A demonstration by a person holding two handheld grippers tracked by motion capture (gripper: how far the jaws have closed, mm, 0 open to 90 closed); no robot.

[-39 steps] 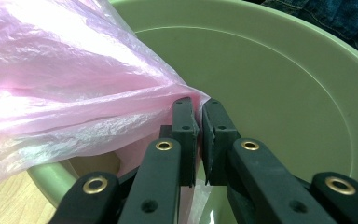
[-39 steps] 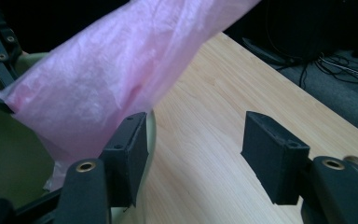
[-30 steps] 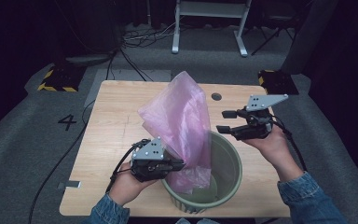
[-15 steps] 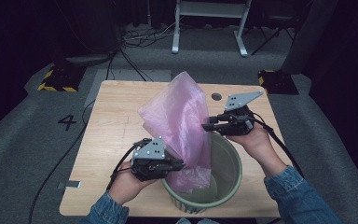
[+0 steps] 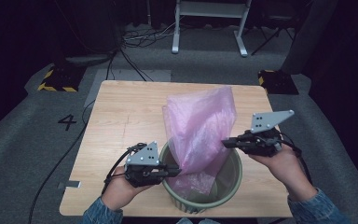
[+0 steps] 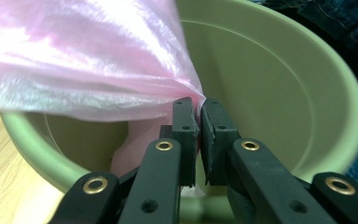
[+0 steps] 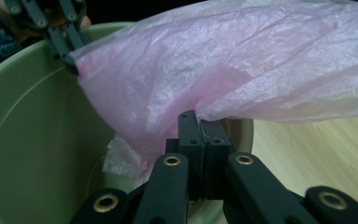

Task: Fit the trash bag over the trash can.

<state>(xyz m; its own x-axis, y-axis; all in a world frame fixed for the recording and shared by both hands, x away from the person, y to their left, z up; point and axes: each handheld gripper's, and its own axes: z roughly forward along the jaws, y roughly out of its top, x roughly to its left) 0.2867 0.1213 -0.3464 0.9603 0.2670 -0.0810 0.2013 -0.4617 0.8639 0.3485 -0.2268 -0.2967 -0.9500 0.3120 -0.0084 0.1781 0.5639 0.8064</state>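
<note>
now both grippers [image 5: 175,171] [image 5: 225,143] pinch the pink bag [image 5: 200,130] – green bin [image 5: 233,179] below.

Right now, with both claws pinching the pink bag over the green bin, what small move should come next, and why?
Probably pull the two claws apart to spread the bag's mouth over the rim. The left claw and right claw each pinch an edge of the pink bag, which stands bunched above the bin, its lower part already inside.

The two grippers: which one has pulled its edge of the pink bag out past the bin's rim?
The right gripper; the left gripper pinches the pink bag inside the bin.
</note>
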